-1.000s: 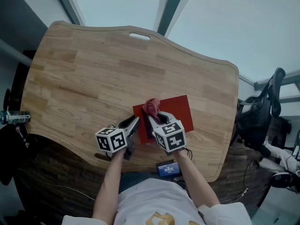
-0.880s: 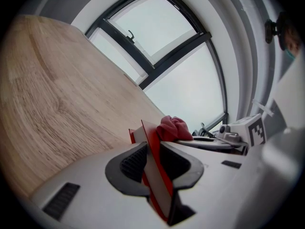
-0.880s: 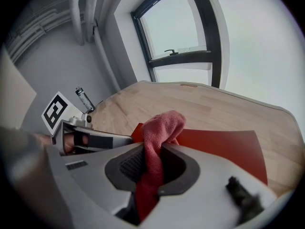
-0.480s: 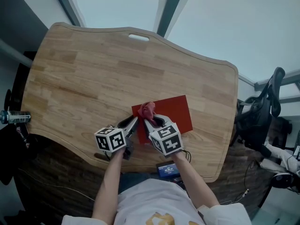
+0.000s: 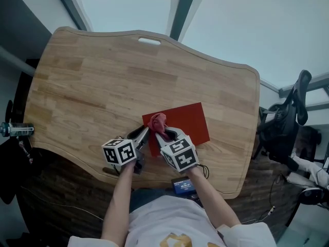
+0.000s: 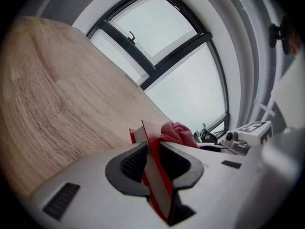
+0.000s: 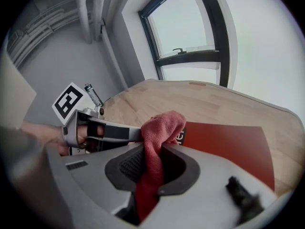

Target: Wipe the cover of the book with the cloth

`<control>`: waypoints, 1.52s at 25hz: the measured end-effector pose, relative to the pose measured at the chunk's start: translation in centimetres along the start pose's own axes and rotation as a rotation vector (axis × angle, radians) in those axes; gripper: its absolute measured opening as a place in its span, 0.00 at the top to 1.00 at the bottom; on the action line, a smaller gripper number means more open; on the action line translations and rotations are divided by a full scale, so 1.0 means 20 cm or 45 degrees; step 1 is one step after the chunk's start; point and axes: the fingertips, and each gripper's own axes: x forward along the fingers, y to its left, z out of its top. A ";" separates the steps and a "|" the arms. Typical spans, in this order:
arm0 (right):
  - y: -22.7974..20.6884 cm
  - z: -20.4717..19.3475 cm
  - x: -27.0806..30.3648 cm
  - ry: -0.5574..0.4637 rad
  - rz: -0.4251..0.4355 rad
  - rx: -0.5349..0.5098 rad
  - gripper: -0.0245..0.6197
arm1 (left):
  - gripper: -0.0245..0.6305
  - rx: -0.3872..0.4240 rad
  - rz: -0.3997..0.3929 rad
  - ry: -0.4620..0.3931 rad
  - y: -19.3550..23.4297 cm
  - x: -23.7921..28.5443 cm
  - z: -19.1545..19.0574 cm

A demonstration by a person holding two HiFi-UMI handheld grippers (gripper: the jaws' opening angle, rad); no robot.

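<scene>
A thin red book (image 5: pixel 182 120) lies on the wooden table (image 5: pixel 103 81) near its front edge. My left gripper (image 5: pixel 144 135) is shut on the book's near left corner; the red cover (image 6: pixel 155 171) stands edge-on between its pads. My right gripper (image 5: pixel 160 133) is shut on a bunched pink-red cloth (image 5: pixel 157 121), which presses on the book's left part. In the right gripper view the cloth (image 7: pixel 157 137) hangs between the pads, with the book (image 7: pixel 228 147) spreading to the right and the left gripper (image 7: pixel 102 132) just beyond.
A phone-like device (image 5: pixel 184 184) sits at the table's front edge by the person's body. A bottle (image 5: pixel 13 129) pokes in at far left. An office chair (image 5: pixel 288 122) stands off the table's right end. A slot handle (image 5: pixel 149 41) is cut at the table's far edge.
The right gripper and cloth have slid a little left across the book cover. The left gripper has kept its hold on the corner.
</scene>
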 end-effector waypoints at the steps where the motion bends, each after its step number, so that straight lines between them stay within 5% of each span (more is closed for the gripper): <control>1: 0.01 -0.01 0.00 0.000 0.002 -0.003 0.85 | 0.82 0.000 0.002 0.000 0.00 0.00 0.00; 38: -0.01 -0.12 -0.11 -0.005 0.042 0.027 0.85 | 0.82 -0.007 0.007 0.035 0.00 0.00 0.00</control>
